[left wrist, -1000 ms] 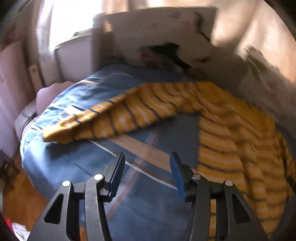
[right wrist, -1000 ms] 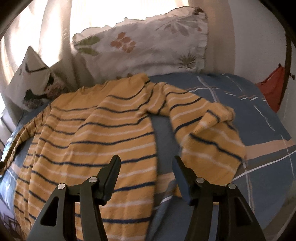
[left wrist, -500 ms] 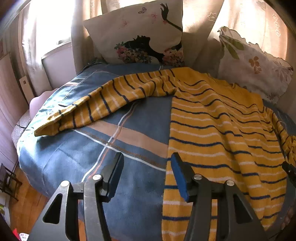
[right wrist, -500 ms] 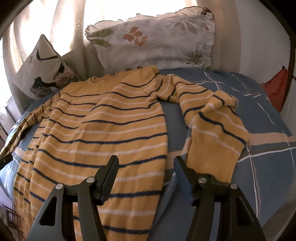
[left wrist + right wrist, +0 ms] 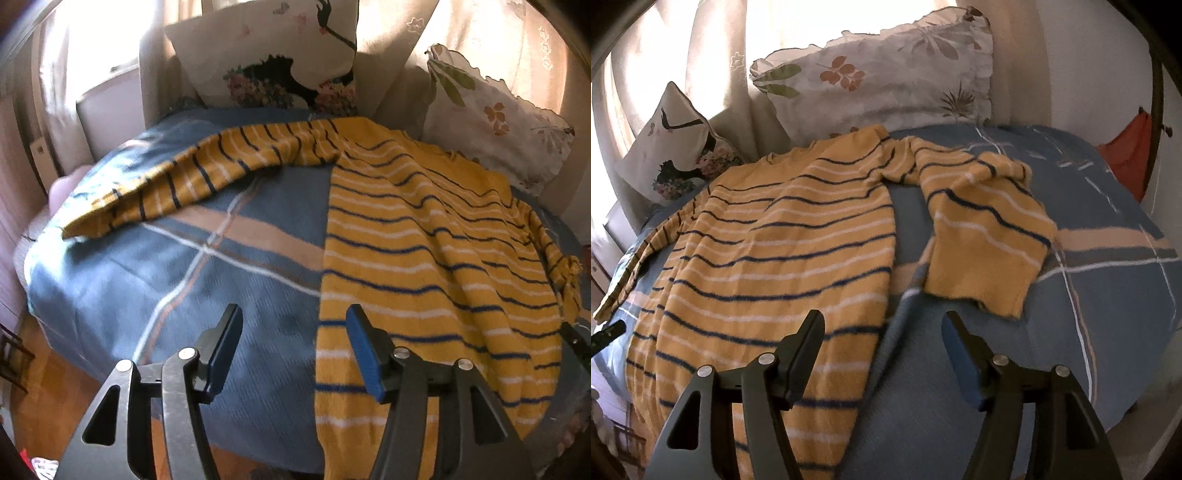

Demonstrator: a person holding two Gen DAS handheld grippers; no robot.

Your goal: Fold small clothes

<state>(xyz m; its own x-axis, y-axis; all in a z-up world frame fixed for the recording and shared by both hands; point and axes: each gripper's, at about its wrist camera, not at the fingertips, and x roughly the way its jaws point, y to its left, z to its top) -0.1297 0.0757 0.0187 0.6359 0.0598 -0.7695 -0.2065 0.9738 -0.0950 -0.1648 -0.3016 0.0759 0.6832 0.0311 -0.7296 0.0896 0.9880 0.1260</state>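
1. A yellow sweater (image 5: 424, 236) with dark blue and white stripes lies spread flat on a bed covered by a blue plaid blanket (image 5: 177, 280).
2. The landmark is the sweater's body: its neckline points toward the pillows, its hem toward the cameras.
3. The left sleeve (image 5: 192, 177) stretches straight out from the body's shoulder, lying on the blanket, its cuff near the bed's edge.
4. The right sleeve (image 5: 982, 229) bends at the elbow and runs back down beside the body, with a strip of blanket between them.
5. Behind the sweater's neckline lean a leaf-print pillow (image 5: 886, 70) and a cushion with a dark figure print (image 5: 679, 147).
6. The left hand-held gripper (image 5: 293, 349) hovers over the hem's left edge, its fingers spread and holding nothing.
7. The right hand-held gripper (image 5: 884, 352) hovers over the hem's right edge, fingers likewise spread apart and empty.
8. A red cloth (image 5: 1126, 158) shows beyond the bed, well apart from the right sleeve.
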